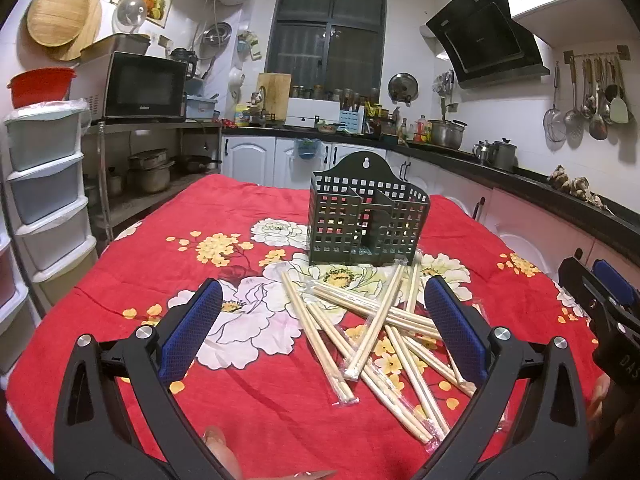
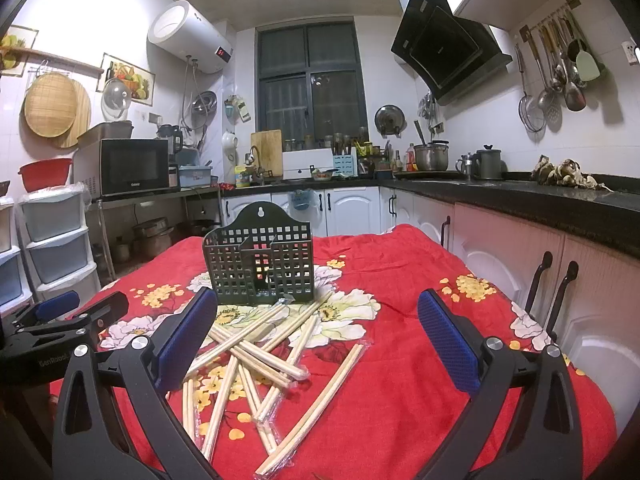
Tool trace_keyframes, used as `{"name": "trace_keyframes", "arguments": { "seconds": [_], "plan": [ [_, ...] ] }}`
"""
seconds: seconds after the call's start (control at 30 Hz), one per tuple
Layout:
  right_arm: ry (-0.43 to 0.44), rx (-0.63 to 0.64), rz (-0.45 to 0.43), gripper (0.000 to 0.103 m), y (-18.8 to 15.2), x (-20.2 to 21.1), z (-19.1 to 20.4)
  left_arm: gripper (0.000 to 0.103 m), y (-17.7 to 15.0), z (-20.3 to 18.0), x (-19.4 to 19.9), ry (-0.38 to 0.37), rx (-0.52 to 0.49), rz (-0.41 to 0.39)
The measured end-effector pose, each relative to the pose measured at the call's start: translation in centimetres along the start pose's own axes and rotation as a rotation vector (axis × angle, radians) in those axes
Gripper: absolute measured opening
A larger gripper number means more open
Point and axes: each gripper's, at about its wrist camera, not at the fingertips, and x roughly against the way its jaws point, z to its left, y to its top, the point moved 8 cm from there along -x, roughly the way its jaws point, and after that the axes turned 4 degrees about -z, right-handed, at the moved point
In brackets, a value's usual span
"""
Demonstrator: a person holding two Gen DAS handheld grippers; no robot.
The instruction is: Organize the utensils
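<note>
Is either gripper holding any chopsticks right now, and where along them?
Neither. The left gripper and right gripper are both open and empty; the chopsticks lie on the cloth.

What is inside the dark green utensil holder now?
Through the grid walls, the utensil holder shows only its inner dividers and the red cloth behind; no chopsticks stand in it. The wrapped chopsticks lie in front. The compartment floors are hidden.

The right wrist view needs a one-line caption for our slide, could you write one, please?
Open right gripper above wrapped chopsticks piled before an empty green holder on a red floral cloth.
</note>
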Motion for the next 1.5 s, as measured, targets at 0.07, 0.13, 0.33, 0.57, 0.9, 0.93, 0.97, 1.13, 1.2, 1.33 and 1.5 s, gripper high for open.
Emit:
{"name": "trace_keyframes", "arguments": {
  "seconds": [0.07,0.13,0.33,0.57,0.9,0.93,0.97,1.13,1.2,1.33,1.5],
  "plan": [
    [0.001,0.000,0.000,0.097,0.0,0.0,0.0,0.093,0.0,0.0,0.0,-0.001,0.000,-0.001],
    [0.002,-0.001,0.001,0.097,0.0,0.0,0.0,0.093,0.0,0.0,0.0,-0.001,0.001,0.000],
    [0.001,-0.001,-0.001,0.097,0.0,0.0,0.0,0.093,0.0,0.0,0.0,-0.001,0.001,-0.001],
    [0.002,-0.003,0.000,0.097,0.0,0.0,0.0,0.093,0.0,0.0,0.0,-0.002,0.002,0.000],
    [0.002,-0.004,-0.001,0.097,0.0,0.0,0.0,0.093,0.0,0.0,0.0,-0.003,0.004,0.001],
    [0.002,-0.004,-0.002,0.097,0.0,0.1,0.0,0.093,0.0,0.0,0.0,-0.003,0.003,0.001],
    [0.001,-0.003,-0.003,0.097,0.0,0.1,0.0,0.093,0.0,0.0,0.0,-0.002,0.004,0.001],
    [0.004,-0.003,0.002,0.097,-0.2,0.1,-0.1,0.093,0.0,0.0,0.0,-0.001,0.008,0.005],
    [0.004,-0.004,0.002,0.097,-0.1,-0.2,0.1,0.093,0.0,-1.6,-0.8,0.001,0.011,0.011],
    [0.008,-0.006,0.010,0.097,-0.1,-0.3,0.2,0.093,-0.1,-2.4,-0.9,0.005,0.012,0.010],
    [0.013,-0.004,0.019,0.097,-0.7,-0.3,0.2,0.093,-0.2,-1.1,-0.7,0.005,0.023,0.019]
  ]
}}
